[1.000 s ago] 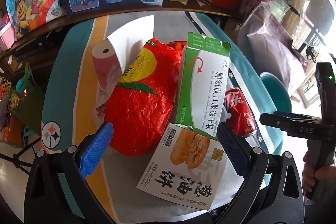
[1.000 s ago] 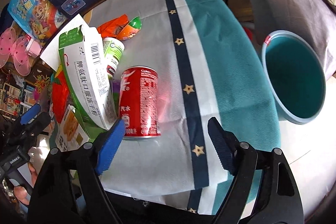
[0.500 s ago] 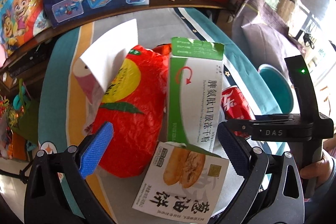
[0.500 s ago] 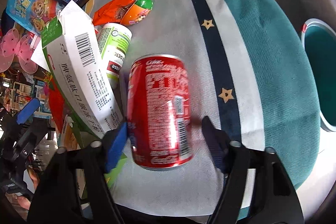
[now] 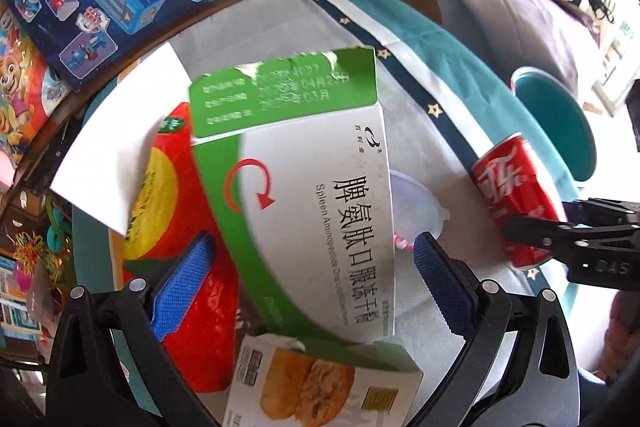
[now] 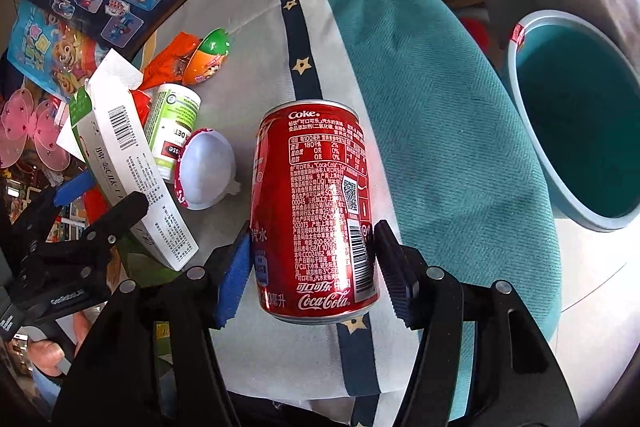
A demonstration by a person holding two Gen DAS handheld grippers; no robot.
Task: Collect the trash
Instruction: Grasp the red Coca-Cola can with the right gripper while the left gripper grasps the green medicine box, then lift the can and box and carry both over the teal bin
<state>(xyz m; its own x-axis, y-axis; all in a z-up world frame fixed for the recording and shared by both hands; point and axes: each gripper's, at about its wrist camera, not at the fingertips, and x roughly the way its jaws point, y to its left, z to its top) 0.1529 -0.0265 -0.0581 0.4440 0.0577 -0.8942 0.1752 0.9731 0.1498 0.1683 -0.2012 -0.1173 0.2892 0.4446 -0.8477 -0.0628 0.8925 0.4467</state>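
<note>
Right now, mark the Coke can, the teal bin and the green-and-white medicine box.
Coke can (image 6: 316, 211): right wrist view, on its printed side.
Teal bin (image 6: 536, 27): right wrist view, on its pale rim.
Green-and-white medicine box (image 5: 320, 195): left wrist view, on its white front face.

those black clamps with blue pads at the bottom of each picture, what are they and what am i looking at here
They are hand-held grippers, one in each of a person's hands, each carrying a fisheye camera that looks along its two fingers. In the right view, the right gripper has just been closing and its pads sit against a red cola can lying on a star-striped cloth, near a teal bin. In the left view, the left gripper is open around a green and white medicine box, not touching it. Beside it lie a red bag and a biscuit box.
</note>
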